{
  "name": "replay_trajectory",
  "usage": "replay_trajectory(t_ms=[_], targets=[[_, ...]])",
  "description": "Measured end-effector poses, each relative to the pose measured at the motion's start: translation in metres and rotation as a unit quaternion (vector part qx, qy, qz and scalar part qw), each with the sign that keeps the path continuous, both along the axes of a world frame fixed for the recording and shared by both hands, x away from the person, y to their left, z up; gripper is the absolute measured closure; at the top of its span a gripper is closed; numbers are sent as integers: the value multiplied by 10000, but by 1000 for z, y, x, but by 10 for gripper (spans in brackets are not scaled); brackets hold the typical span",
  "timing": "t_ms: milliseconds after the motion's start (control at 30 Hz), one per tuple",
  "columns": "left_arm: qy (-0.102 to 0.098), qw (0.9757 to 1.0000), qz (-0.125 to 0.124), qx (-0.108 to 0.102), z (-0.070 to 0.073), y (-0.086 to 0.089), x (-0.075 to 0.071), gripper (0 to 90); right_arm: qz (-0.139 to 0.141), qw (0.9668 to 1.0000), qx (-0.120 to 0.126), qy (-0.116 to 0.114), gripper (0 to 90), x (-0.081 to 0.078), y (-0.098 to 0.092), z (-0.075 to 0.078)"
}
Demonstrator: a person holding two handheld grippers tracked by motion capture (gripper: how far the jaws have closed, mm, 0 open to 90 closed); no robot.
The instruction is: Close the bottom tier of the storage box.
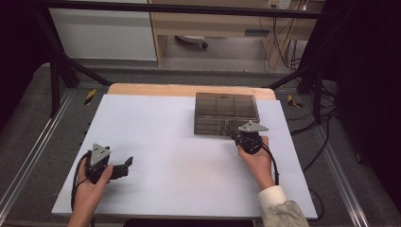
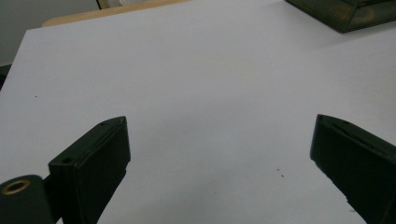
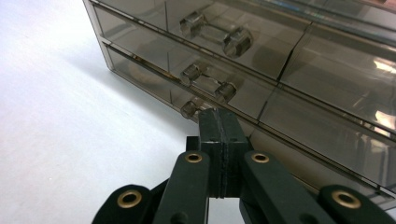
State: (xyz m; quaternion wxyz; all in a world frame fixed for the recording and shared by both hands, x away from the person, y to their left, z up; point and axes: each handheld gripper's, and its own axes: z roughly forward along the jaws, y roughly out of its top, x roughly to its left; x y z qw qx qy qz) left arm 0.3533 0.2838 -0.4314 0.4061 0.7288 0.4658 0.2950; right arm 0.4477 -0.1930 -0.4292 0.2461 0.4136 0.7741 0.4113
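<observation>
High view, surface: we see a flat, matte white sheet (image 1: pixel 179 156) laid over a wooden table (image 1: pixel 156 90) whose rounded far edge shows beyond it.
High view, drawer box: a smoky, see-through plastic drawer box (image 1: pixel 226 112), rectangular, stands near the surface's far right corner.
High view, right gripper: the right gripper (image 1: pixel 239 135) meets the box's near face; we see the person's hand wrapped round its body, cuffed forearm reaching in from the near right corner.
High view, left gripper: the left gripper (image 1: pixel 126 163) lies low near the near left corner, pointing rightward, well apart from the box.
Left gripper view, tongs: we see both black, blocky jaws spread wide over bare white sheet, nothing between them.
Right gripper view, tongs: the jaws are pressed together at the lowest of three clear bar-shaped handles (image 3: pixel 190 108) on the left drawers; we cannot tell whether the handle is pinched between them.
</observation>
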Motion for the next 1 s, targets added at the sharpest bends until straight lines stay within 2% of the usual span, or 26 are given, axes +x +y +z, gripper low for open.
replay_trajectory(t_ms=[167, 300, 533, 767, 900, 1000], targets=[[-2, 10000, 4, 10, 0, 0, 0, 47, -4, 10000, 64, -18, 899, -3, -2, 3], [-12, 10000, 12, 0, 0, 1, 0, 47, 19, 9998, 197, -44, 807, -6, -4, 6], [-7, 10000, 6, 12, 0, 0, 0, 47, 184, 9993, 289, -136, 718, -15, -2, 15], [-19, 10000, 10, 1, 0, 1, -1, 47, 179, 9993, 283, -174, 498, -17, 0, 18], [-16, 10000, 12, -5, 0, 1, -1, 47, 138, 9995, 272, -113, 364, -16, 2, 18], [-16, 10000, 11, 1, 0, 1, 0, 46, 147, 9994, 287, -96, 303, -17, 4, 20]])
